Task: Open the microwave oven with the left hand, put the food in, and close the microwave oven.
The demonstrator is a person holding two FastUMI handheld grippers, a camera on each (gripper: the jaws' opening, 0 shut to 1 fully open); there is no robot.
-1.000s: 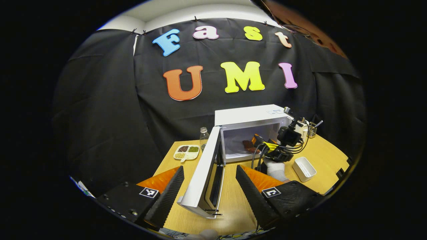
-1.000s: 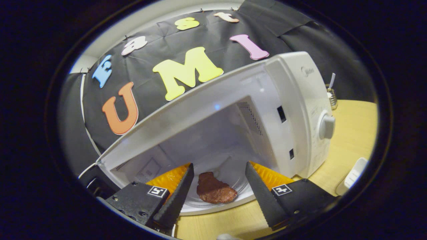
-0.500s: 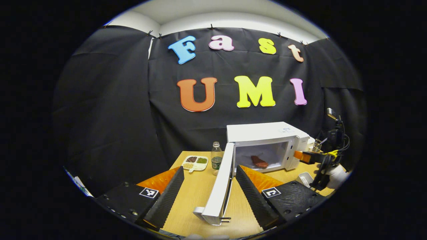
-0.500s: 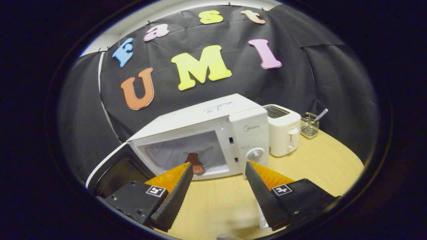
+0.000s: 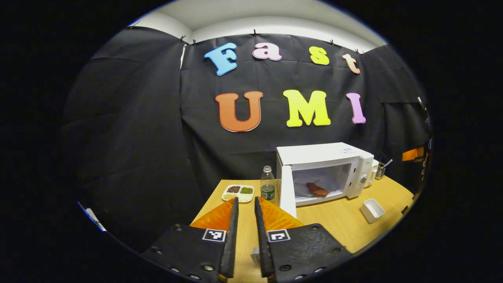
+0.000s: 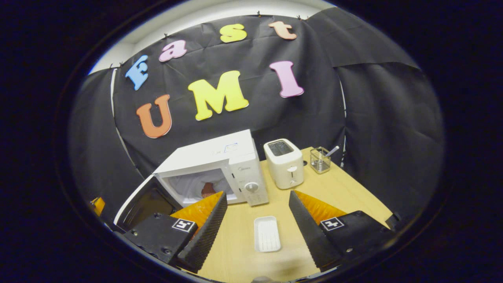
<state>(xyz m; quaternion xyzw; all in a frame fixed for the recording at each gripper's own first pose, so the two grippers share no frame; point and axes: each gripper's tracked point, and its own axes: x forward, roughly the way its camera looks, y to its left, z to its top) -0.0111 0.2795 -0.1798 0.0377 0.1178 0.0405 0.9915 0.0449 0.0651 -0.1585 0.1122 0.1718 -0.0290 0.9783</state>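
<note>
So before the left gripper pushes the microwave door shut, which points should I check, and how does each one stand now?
1. Food lies inside the microwave cavity: ok.
2. Door is open and not yet pushed: ok, ready for closing.
3. Right gripper is away from the cavity, open and holding nothing, above the white tray: ok.
4. Left gripper has its fingers nearly together with nothing between them: ok for pushing.
5. Bottle stands just beside the door on the hinge side: cannot tell whether it is touching.
6. Food sits fully behind the door line: cannot tell.
</note>
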